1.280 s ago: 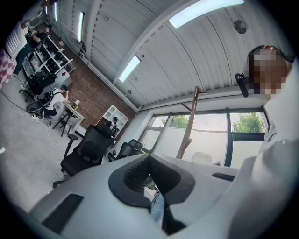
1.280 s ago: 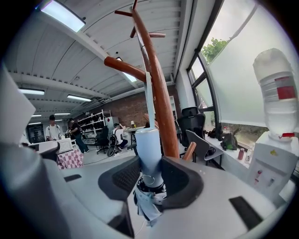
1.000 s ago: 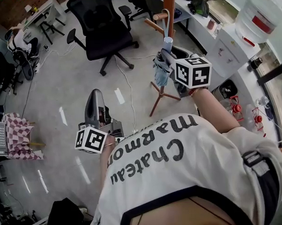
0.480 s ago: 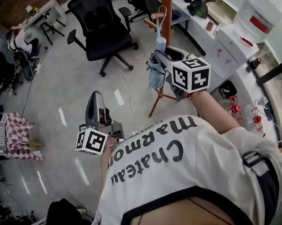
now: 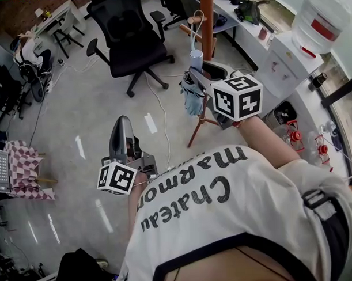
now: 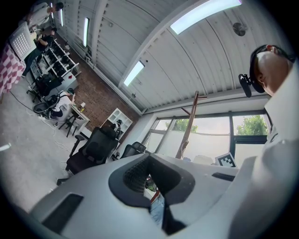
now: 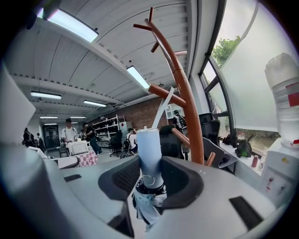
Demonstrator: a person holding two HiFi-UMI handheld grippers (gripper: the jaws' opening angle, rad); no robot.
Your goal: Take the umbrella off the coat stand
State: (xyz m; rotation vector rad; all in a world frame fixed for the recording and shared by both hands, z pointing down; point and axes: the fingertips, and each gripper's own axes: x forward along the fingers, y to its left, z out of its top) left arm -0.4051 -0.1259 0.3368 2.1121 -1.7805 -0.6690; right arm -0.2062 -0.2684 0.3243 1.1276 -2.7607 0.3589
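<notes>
**Legible lettering, head view.** The white shirt (image 5: 248, 221) of the person holding the tools carries black print in two lines. These read "Chateau" and "Marmon", the end of the second word lost at the shirt's edge, and both lines appear upside down to this camera. The marker cube (image 5: 238, 97) of the right tool (image 5: 192, 79) and the marker cube (image 5: 117, 177) of the left tool (image 5: 121, 120) bear only black-and-white square codes. The red label (image 5: 324, 29) on the water bottle is too small to read.

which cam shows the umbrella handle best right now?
Right gripper view: the umbrella handle stands close up, clamped between the right gripper's jaws, its strap running up toward a coat stand peg. Head view shows it small, from above. Left gripper view catches only a sliver of blue fabric, not the handle.
</notes>
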